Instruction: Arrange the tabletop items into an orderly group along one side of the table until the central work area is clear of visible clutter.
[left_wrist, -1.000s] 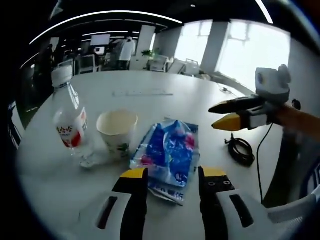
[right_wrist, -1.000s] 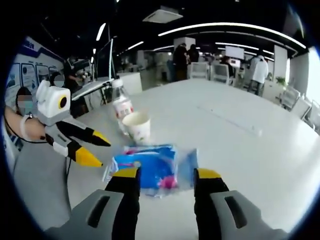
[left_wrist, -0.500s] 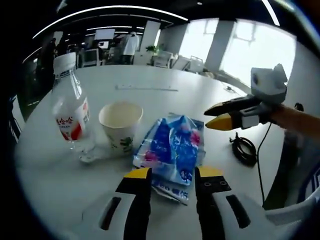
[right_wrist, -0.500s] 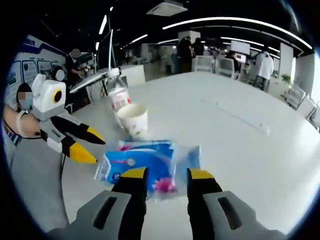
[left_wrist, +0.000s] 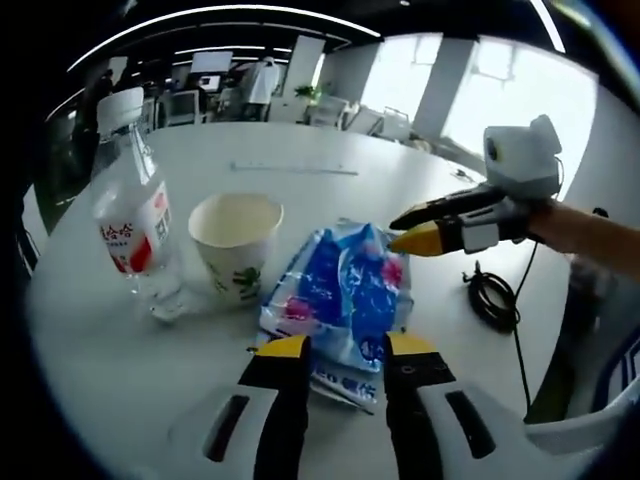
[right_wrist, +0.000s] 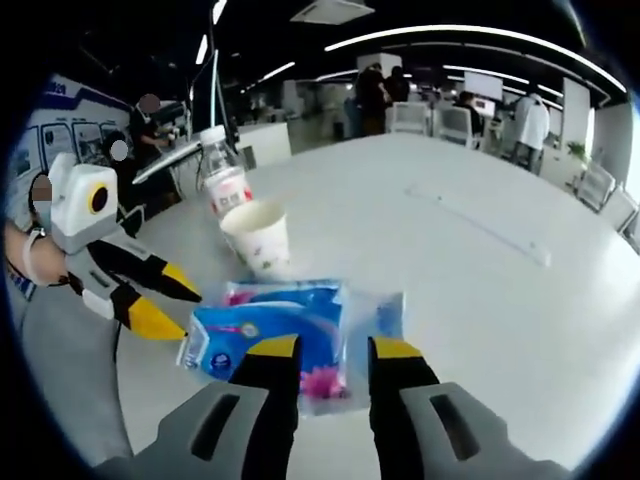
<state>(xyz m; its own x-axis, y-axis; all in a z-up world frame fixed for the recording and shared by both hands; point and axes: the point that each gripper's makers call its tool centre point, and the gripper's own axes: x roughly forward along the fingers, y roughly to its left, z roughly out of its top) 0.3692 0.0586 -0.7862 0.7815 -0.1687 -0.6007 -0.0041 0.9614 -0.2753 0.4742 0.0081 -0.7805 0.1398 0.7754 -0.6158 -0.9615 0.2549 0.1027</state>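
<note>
A blue and pink plastic packet (left_wrist: 340, 295) lies flat on the white table (left_wrist: 300, 160), and it lies the same way in the right gripper view (right_wrist: 270, 318). A white paper cup (left_wrist: 236, 240) (right_wrist: 254, 233) stands upright just beside it. Past the cup stands a clear water bottle (left_wrist: 130, 215) (right_wrist: 221, 184) with a red label. My left gripper (left_wrist: 347, 350) is open, its jaws narrowed, with the packet's near edge between them. My right gripper (right_wrist: 333, 350) is open too, jaws narrowed over the packet's opposite edge. Each gripper also shows from the other side, the right gripper (left_wrist: 402, 232) and the left gripper (right_wrist: 172, 306).
A coiled black cable (left_wrist: 488, 300) lies on the table to the right of the packet. A long thin strip (left_wrist: 295, 168) lies farther out on the table. Chairs, desks and people stand in the office behind. A person's hand (right_wrist: 22, 255) holds the left gripper.
Both grippers have come closer to the packet and their jaws have narrowed. The packet, cup and bottle have not moved.
</note>
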